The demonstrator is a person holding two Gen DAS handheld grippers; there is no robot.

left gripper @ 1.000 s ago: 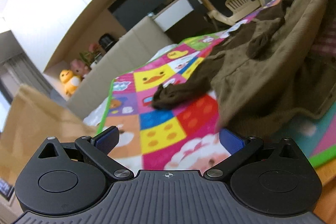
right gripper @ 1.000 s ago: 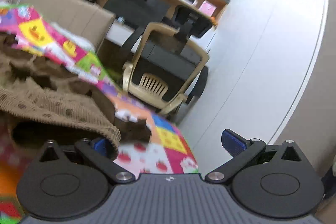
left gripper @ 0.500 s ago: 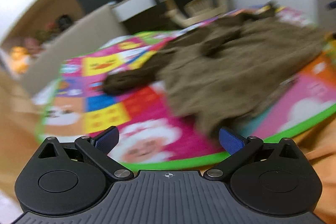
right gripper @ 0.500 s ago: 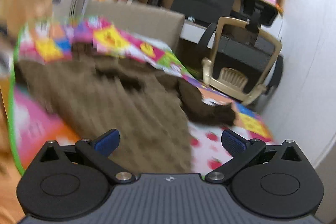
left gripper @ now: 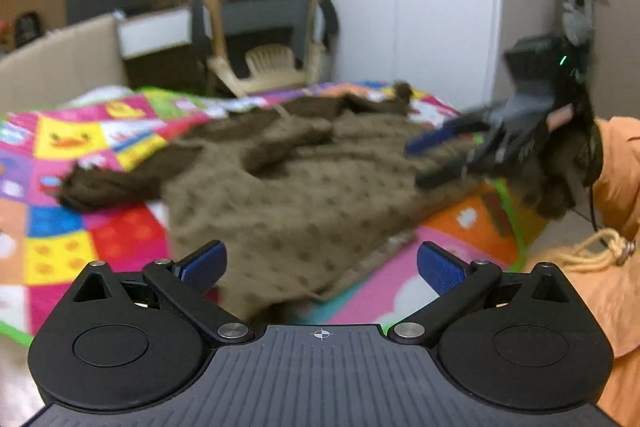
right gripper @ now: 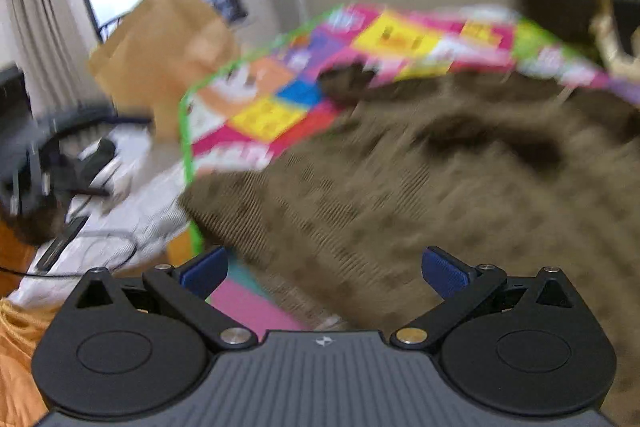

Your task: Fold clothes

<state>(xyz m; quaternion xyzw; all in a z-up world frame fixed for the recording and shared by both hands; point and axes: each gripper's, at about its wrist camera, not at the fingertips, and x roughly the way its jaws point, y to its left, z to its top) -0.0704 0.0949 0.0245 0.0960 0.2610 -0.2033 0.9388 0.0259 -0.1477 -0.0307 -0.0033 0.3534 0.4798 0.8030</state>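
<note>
A brown dotted garment [left gripper: 296, 195] lies spread on the colourful play mat [left gripper: 64, 239], one dark sleeve [left gripper: 108, 187] stretched out to the left. My left gripper [left gripper: 320, 263] hovers open and holds nothing above the garment's near hem. My right gripper [left gripper: 424, 159] floats over the garment's right edge in a dark-gloved hand [left gripper: 560, 163], its fingers apart. In the blurred right wrist view the same gripper [right gripper: 324, 267] is open over the garment [right gripper: 420, 195], holding nothing.
An office chair [left gripper: 264, 27] and a desk stand behind the mat. A brown paper bag [right gripper: 160, 43] stands off the mat's far corner. Orange fabric [left gripper: 616, 267] lies at the near right. Cables run over white cloth [right gripper: 120, 227] beside the mat's green edge.
The garment, held up at the right a second ago, now lies flat on the mat. Both grippers have swung round and drawn back from it, still open.
</note>
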